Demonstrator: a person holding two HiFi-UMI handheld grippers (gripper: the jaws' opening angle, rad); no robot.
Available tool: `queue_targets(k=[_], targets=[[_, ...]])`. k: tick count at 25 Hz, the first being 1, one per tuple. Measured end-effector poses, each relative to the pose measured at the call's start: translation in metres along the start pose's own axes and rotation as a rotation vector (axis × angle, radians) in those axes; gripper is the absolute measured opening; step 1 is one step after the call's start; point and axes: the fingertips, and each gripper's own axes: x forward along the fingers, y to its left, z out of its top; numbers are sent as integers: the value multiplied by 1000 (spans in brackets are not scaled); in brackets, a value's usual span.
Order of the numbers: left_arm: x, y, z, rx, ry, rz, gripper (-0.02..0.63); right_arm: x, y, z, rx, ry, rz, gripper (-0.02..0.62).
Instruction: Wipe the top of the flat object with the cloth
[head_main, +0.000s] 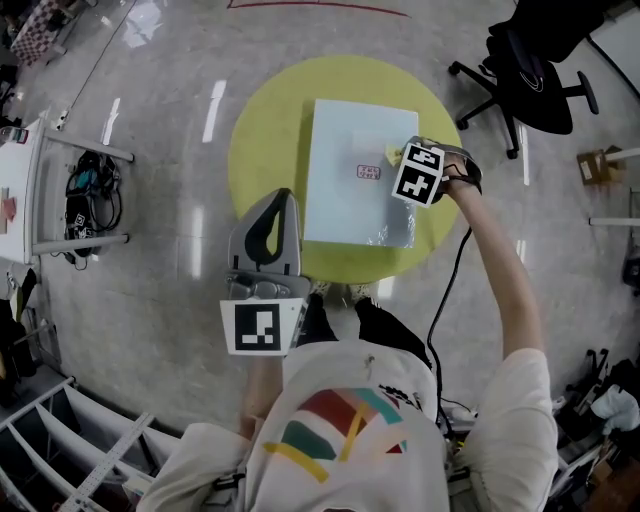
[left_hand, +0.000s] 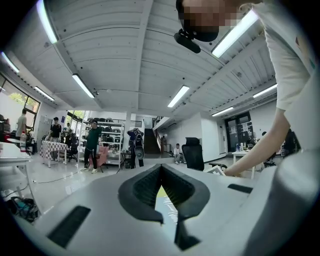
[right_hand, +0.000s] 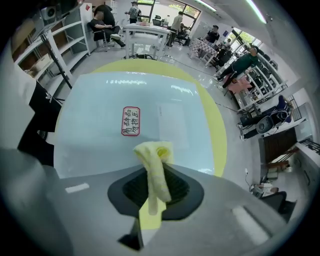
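A pale blue flat board (head_main: 355, 170) with a small red label (head_main: 368, 172) lies on the round yellow table (head_main: 262, 140). My right gripper (head_main: 400, 158) hovers over the board's right edge, shut on a yellow cloth (right_hand: 154, 170); the cloth's tip (head_main: 392, 153) just shows in the head view. In the right gripper view the board (right_hand: 100, 125) fills the ground ahead of the cloth. My left gripper (head_main: 268, 222) is held off the board at the table's near-left rim, jaws closed with nothing in them, and tilted up toward the ceiling (left_hand: 160, 175).
A black office chair (head_main: 525, 70) stands at the upper right. A white rack with cables (head_main: 85, 195) is on the left floor. Shelving (head_main: 60, 430) runs along the lower left. People and desks (left_hand: 92, 145) stand far off in the room.
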Motion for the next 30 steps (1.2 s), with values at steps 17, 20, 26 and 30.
queue_targets(k=[17,20,26,30], targets=[[-5,-3,21,-7,-62,-35,14,-29,115,10,44,-48,103,27],[-6,-4,24,5,-60,-44,14,-36,138,10,50,-53,125,27],[-4,-6,32,2,-92,-53,14,-43,169,10,58,-68,144,26],[-5,-9,35,1,-98,-60,14,-47,186,9,51,-67,158,26]])
